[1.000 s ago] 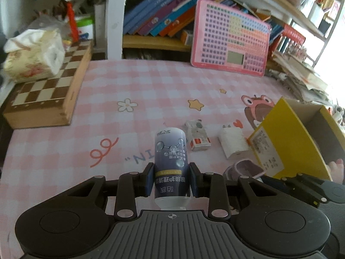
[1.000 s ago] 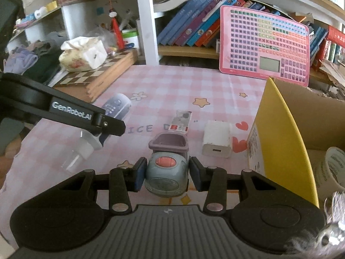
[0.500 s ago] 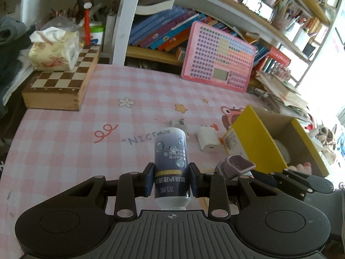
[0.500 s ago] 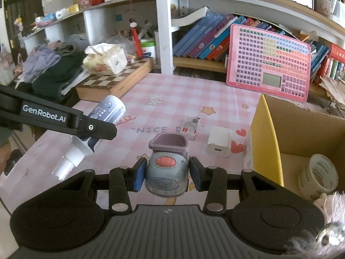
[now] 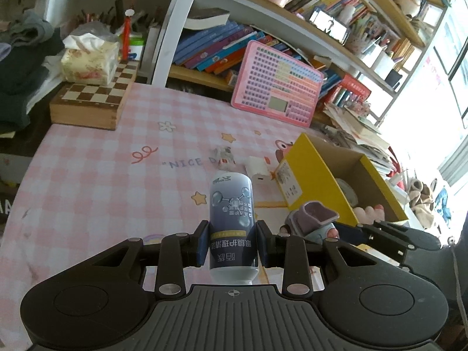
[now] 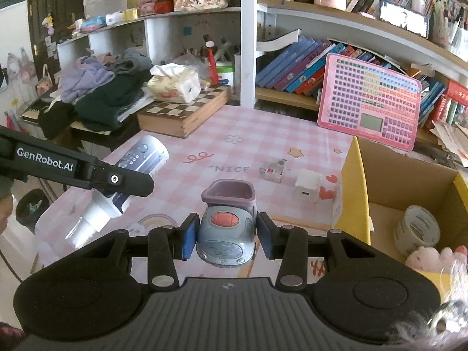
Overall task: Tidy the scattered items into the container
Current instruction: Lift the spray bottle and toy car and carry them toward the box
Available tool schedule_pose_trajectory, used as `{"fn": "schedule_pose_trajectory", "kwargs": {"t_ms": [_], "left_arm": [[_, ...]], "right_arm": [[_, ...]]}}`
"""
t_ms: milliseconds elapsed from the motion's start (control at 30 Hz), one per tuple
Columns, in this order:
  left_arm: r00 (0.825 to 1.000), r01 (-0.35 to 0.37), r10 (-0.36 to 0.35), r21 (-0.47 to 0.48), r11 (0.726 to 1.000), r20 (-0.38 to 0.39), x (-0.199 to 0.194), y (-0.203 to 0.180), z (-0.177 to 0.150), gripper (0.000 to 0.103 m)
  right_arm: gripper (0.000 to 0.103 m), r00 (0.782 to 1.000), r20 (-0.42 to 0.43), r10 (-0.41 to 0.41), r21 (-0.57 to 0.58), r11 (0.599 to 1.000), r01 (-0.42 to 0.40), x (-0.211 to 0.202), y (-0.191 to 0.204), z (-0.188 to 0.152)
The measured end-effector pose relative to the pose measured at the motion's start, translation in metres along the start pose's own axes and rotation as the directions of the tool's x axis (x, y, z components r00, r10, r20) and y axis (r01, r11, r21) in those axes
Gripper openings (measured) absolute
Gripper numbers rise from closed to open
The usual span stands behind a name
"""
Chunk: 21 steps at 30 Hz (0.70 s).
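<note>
Left tool (image 5: 232, 244) is pinching a dark blue spray bottle (image 5: 231, 213), right tool (image 6: 225, 235) is clamped on a little grey toy car (image 6: 225, 228), both up off the pink checked worktop (image 6: 248, 143). Yellow cardboard box (image 6: 355, 193) sits just right; white charger (image 6: 306, 185) and small packet (image 6: 274, 170) lie beyond.

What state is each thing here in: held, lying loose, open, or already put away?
Left hand-held gripper: shut on the bottle.
Right hand-held gripper: shut on the toy car.
Box: open.
Tape roll: inside the box.
White charger: loose on the table.
Small packet: loose on the table.
</note>
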<state>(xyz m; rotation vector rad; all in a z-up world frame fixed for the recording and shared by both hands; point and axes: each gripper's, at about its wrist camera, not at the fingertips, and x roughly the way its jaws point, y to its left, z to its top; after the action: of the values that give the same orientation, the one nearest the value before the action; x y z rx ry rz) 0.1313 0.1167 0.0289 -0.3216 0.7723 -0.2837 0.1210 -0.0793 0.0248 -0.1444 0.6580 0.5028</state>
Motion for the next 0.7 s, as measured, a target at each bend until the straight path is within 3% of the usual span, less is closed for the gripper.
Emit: {"fn": "schedule_pose_trajectory", "kwargs": {"t_ms": [700], "left_arm": [[0.996,0.091,-0.091,0.009,0.996,0.009,-0.055,-0.006,-0.051,0.031]], "right_arm": [[0.041,0.998,0.01,-0.058,0.043,0.997,0.058,-0.059,0.049,-0.037]]}}
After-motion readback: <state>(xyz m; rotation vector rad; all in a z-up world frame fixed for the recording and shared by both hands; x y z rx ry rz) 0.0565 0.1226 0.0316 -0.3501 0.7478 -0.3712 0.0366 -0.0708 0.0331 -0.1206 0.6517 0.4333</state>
